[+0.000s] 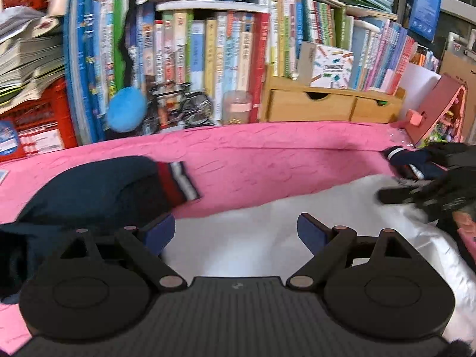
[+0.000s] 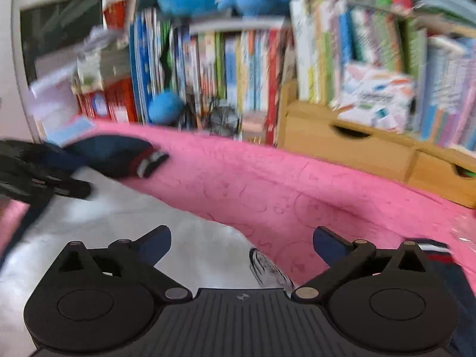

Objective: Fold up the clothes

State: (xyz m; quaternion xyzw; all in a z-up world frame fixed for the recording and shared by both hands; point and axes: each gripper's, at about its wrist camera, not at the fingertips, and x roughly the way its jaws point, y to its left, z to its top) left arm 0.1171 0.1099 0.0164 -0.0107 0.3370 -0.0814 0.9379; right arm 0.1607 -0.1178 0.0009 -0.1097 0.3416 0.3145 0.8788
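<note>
A: Left wrist view: left gripper point(image 1: 235, 232), jaws wide, empty, over the jacket point(image 1: 267, 238); navy sleeve point(image 1: 98, 190) spread left on the pink cover point(image 1: 267, 163).

B: Right wrist view: right gripper point(image 2: 241, 245) likewise wide, empty. Advice: pinch both cuffs evenly. Books point(image 2: 238, 71) stand clear.

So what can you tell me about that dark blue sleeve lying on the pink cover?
The navy sleeve looks like soft knit, ending in a ribbed cuff banded red, white and navy. It lies limp and rumpled on the pink cover, cuff pointing toward the bookshelf, beside the garment's silvery-white part. Neither pair of tongs grips it; the left tongs hang open close by.
</note>
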